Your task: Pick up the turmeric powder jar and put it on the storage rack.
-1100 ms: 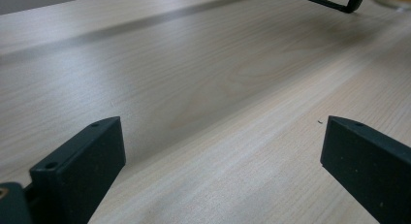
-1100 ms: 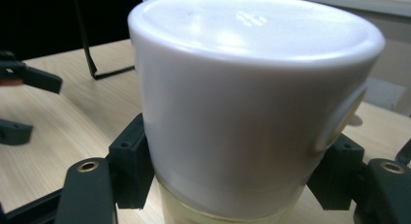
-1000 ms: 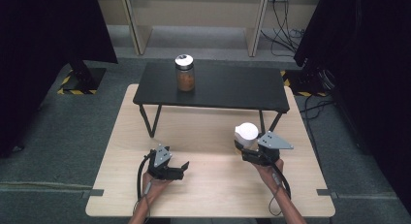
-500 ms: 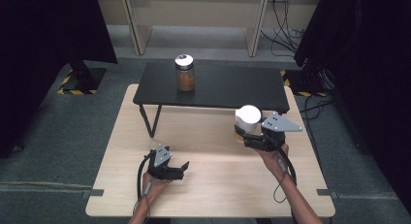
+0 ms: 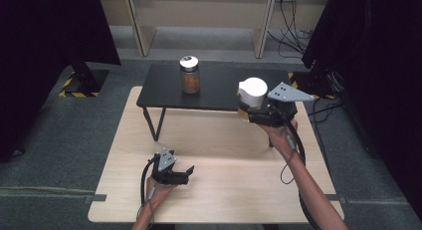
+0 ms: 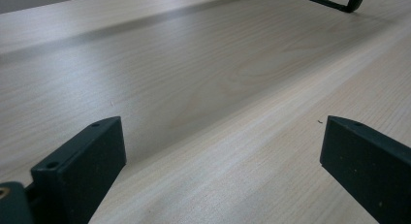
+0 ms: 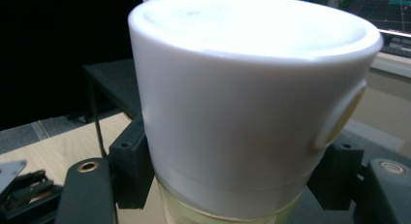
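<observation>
White-lidded jar (image 5: 252, 94): clamped between the jaws of the right gripper (image 5: 259, 112), held in the air just over the right front edge of the black low table (image 5: 219, 90); glass body below the lid glimpsed in the right gripper view (image 7: 252, 112), contents not discernible; oval tab on the lid's side, no writing legible. Second jar (image 5: 189, 74), brownish contents, pale lid: upright on the black low table, toward its left rear, well apart from the held jar; label text too small to read. Left gripper (image 5: 175, 173): resting low on the wooden table (image 5: 209, 140), in front of the black low table and left of its centre; jaws spread wide, nothing between them, bare woodgrain between the pads in the left gripper view (image 6: 218, 151). Black metal leg (image 5: 158, 124) of the low table: standing on the wood between the left gripper and the second jar. Yellow-and-black hazard tape (image 5: 69, 85): on the floor left of the black low table. Cables (image 5: 293, 16): hanging behind its right rear.
</observation>
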A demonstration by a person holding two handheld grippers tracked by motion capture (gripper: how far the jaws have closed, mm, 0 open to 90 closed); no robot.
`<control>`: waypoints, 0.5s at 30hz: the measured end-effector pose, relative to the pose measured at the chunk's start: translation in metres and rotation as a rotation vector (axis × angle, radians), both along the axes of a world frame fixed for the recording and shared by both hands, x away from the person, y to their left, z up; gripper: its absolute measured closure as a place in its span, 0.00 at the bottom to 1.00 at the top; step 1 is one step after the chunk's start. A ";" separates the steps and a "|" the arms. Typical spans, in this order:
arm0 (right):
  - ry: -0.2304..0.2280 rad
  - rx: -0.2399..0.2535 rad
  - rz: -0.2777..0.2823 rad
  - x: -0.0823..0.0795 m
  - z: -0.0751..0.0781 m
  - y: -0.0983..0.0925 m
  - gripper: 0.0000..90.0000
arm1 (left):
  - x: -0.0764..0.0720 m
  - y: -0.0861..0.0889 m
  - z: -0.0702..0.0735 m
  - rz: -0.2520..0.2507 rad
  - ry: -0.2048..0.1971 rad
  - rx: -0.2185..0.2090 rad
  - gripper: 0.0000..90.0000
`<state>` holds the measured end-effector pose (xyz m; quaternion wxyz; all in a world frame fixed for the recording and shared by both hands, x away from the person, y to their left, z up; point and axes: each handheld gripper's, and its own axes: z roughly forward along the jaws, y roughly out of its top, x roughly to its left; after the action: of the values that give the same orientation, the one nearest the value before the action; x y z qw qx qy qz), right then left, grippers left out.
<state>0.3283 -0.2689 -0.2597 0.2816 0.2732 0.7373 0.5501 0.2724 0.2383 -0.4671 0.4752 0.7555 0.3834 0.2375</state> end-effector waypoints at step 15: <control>0.053 0.011 -0.083 0.052 0.022 0.026 0.34 | 0.001 0.001 0.000 0.001 0.007 -0.007 0.02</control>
<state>0.3803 -0.2433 -0.2377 0.2829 0.3195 0.7296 0.5343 0.2735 0.2393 -0.4670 0.4764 0.7546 0.3862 0.2336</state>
